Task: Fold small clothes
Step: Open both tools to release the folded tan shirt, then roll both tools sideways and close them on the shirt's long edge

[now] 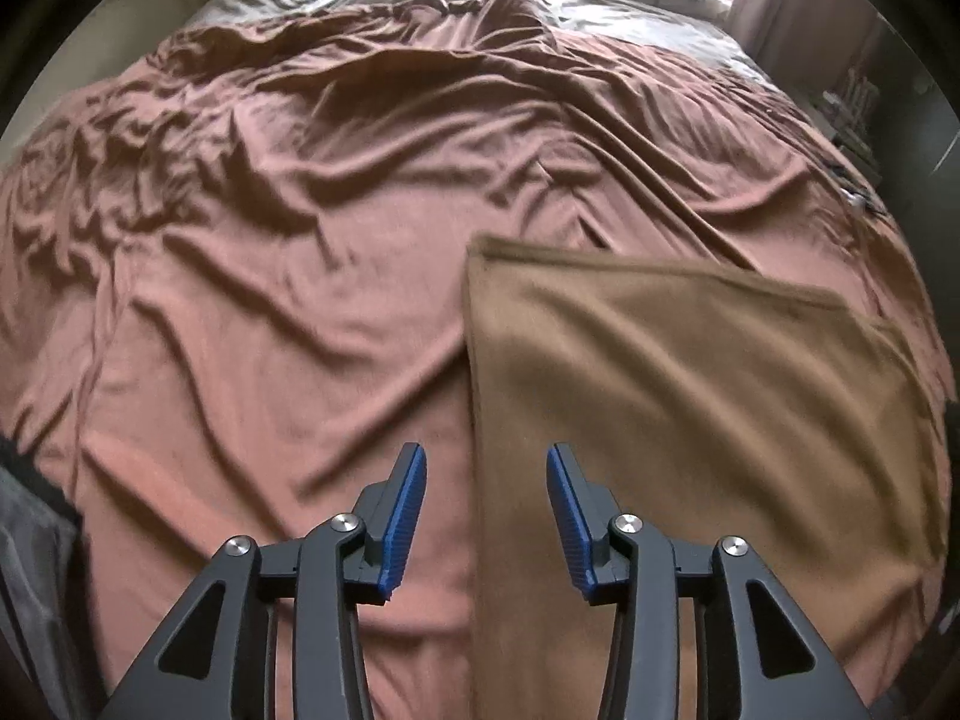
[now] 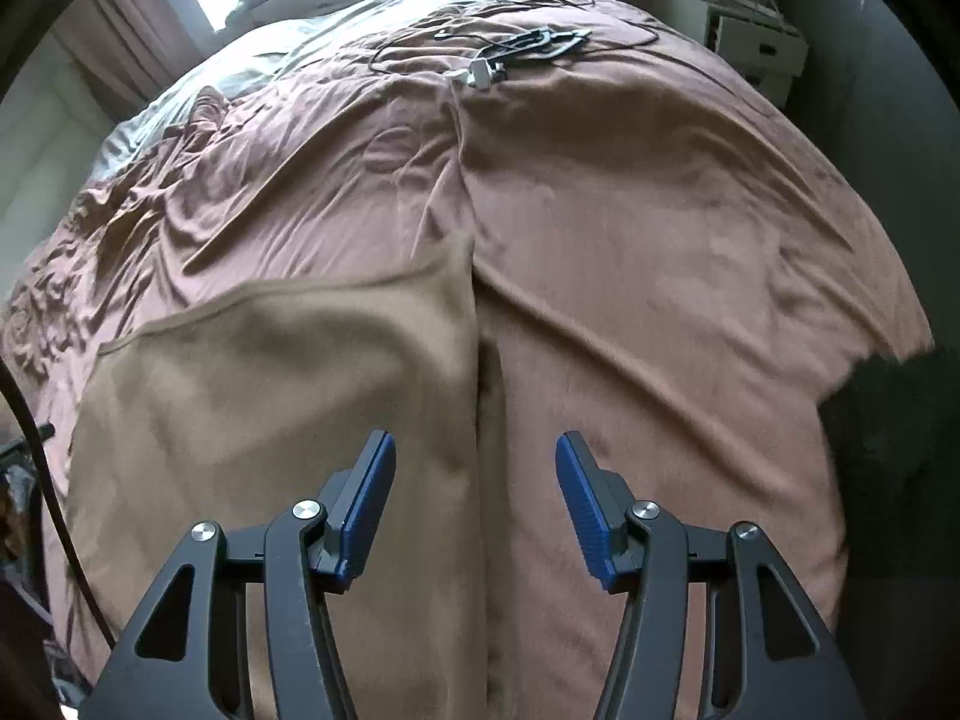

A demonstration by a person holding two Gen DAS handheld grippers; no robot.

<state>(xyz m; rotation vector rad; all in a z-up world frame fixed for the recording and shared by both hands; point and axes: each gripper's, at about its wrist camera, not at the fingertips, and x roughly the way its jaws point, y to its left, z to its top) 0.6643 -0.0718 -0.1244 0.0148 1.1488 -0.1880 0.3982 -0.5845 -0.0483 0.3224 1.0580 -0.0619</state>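
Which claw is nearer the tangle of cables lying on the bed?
Right. The cables lie far ahead of the right claw at the bed's far end. From the left claw they sit far off at the right edge.

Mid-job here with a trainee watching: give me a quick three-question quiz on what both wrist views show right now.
1. True or false: the left gripper is clamped on the brown cloth.
2. Multiple choice: the brown cloth lies A) hanging in the air, B) flat on the pink bedspread, C) bunched on the pillows.
3. Fill in: far up the bed in the right wrist view, a tangle of ____ lies on the bedspread.

Key
1. False: its jaws stand apart, nothing between them; the right gripper is the same.
2. B
3. cables
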